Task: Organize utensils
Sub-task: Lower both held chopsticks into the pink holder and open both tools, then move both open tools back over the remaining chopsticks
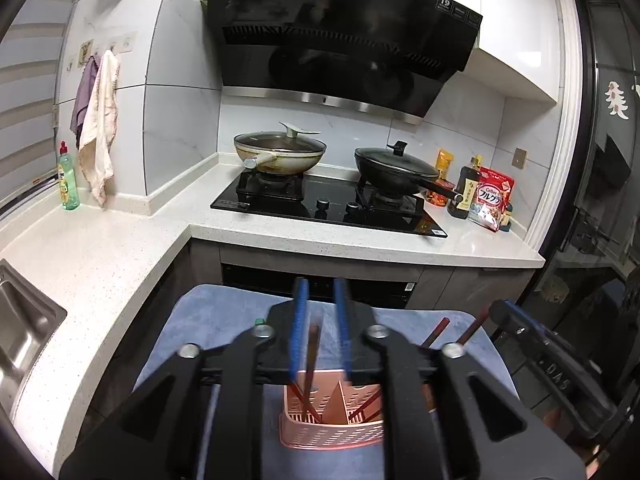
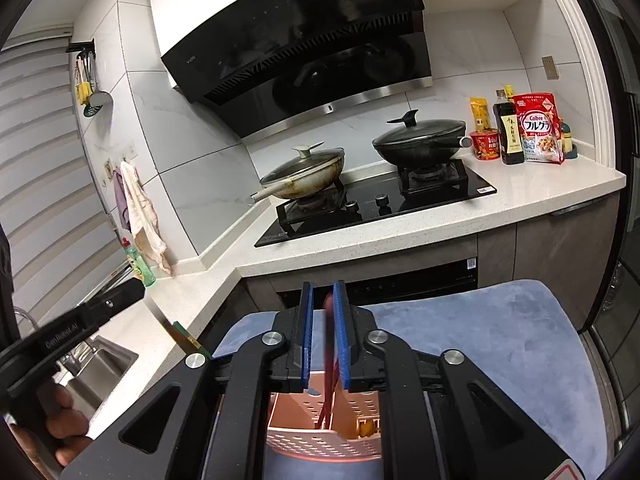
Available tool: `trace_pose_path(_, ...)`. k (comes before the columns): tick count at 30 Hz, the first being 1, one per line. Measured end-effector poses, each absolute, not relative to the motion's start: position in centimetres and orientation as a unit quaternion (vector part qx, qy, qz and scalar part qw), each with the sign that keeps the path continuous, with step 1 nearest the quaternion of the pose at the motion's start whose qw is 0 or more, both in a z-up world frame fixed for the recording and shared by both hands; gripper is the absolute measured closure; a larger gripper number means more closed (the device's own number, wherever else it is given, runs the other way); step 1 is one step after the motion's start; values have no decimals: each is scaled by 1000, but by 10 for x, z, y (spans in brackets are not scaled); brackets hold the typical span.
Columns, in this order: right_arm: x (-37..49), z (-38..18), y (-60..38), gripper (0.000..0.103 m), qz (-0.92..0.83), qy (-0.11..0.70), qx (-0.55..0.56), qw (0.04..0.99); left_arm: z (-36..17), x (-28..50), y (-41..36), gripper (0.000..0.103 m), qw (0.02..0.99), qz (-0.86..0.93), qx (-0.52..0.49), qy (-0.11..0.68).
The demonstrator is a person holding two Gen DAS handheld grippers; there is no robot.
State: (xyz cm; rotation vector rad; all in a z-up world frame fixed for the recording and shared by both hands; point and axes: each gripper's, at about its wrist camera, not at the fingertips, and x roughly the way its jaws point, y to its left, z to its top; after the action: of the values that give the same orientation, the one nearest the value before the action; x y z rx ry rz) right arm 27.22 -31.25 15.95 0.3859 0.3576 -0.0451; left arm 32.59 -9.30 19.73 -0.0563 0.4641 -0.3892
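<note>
A pink perforated utensil basket (image 1: 332, 424) (image 2: 320, 444) with dividers stands on a blue towel (image 1: 208, 320) (image 2: 500, 340), right under both grippers. In the left wrist view my left gripper (image 1: 321, 284) is open. A blurred dark red chopstick (image 1: 312, 348) stands loose between its blue pads, lower end in the basket. More chopsticks (image 1: 436, 332) lean out to the right. My right gripper (image 2: 323, 286) is open too. A red chopstick (image 2: 330, 328) leans on its right pad, apart from the left one, and reaches into the basket.
Beyond the towel runs an L-shaped white counter (image 1: 120, 248) with a black hob (image 1: 328, 204), a cream pan (image 1: 280, 152) and a black pan (image 1: 396, 172), both lidded. A sink (image 1: 24, 320) lies left, a soap bottle (image 1: 67, 180) behind it. Bottles and a cereal bag (image 2: 538, 128) stand right.
</note>
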Motion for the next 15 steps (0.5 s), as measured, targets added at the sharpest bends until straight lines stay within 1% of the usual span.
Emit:
trace_pose_path(1, 269, 163, -312, 90, -22, 174, 187, 967, 198, 324, -92, 68, 956, -186, -26, 226)
trace_pose_path(2, 265, 167, -311, 89, -21, 171, 182, 968, 200, 320, -90, 67, 957, -184, -24, 221)
trace_pose_path(4, 257, 174, -307, 85, -16, 168, 173, 970, 203, 310, -88, 58, 961, -176, -16, 215)
trace_pose_path(5, 252, 177, -305, 80, -12, 168, 170, 971, 204, 304, -88, 56, 963, -170, -8, 210)
trace_pose_path(6, 246, 179, -303, 76, -9, 168, 167, 972, 205, 300, -88, 52, 964, -163, -3, 208)
trace_pose_path(7, 240, 181, -301, 75, -6, 169, 164, 972, 206, 292, -87, 48, 966, -155, 7, 208)
trace_pose_path(9, 225, 182, -295, 74, -3, 175, 155, 972, 204, 278, -84, 45, 966, -149, 17, 213)
trace_pose_path(12, 198, 174, -286, 70, 6, 190, 150, 970, 197, 259, -77, 44, 963, -150, 24, 224)
trace_pose_path(15, 168, 159, -276, 69, 5, 204, 136, 969, 179, 232, -66, 43, 959, -147, 35, 239)
